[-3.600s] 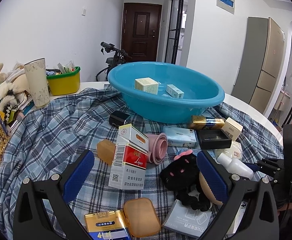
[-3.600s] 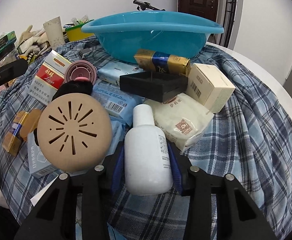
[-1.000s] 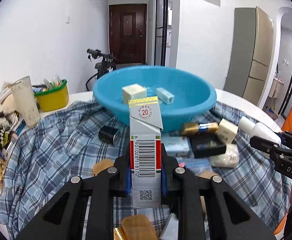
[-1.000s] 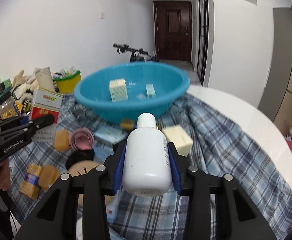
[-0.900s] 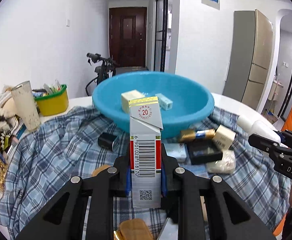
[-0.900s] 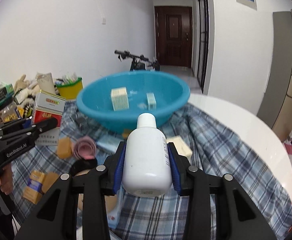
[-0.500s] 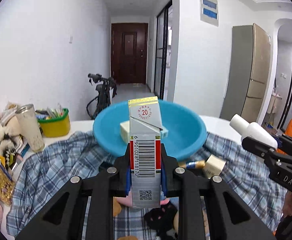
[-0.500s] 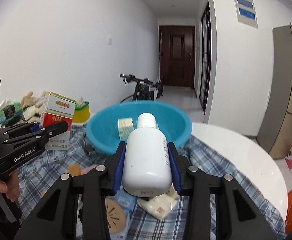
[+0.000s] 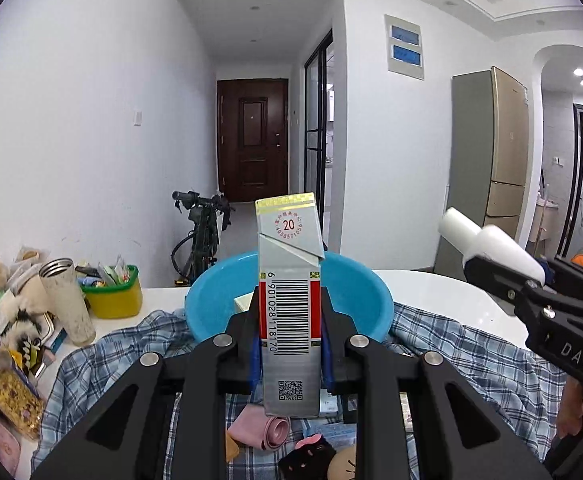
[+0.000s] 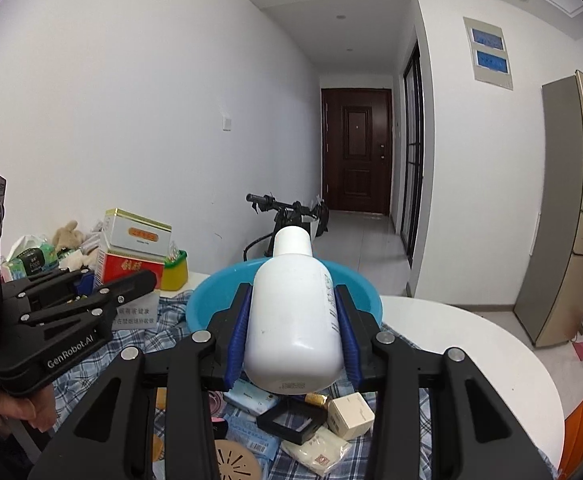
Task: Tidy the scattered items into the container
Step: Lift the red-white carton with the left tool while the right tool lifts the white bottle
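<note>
My left tongs (image 9: 290, 342) are clamped on a tall cigarette carton (image 9: 290, 304), barcode side facing the camera, standing upright between the blue pads. From the right wrist view I see the same carton (image 10: 131, 258) side-on in the left tongs (image 10: 131, 280) — red band, pale top.

My right tongs (image 10: 296, 334) grip a white plastic bottle (image 10: 293, 316) around its body, cap pointing forward and up. In the left view that bottle (image 9: 487, 246) juts out of the right tongs (image 9: 499, 276), tilted, off to the right.

Both items are held up in the air on the near side of the blue basin (image 9: 365, 296), which sits on the checked cloth (image 9: 483, 356) over the white round table (image 10: 471, 340). A pale box (image 9: 243, 303) shows inside the basin, mostly hidden by the carton.

Below the tongs loose items lie on the cloth — a pink rolled item (image 9: 269, 434), a black tray (image 10: 291, 420), a cream box (image 10: 349, 410), a tan round disc (image 10: 235, 460). At the left stand a yellow tub (image 9: 113, 300) and a metal tumbler (image 9: 67, 300).
</note>
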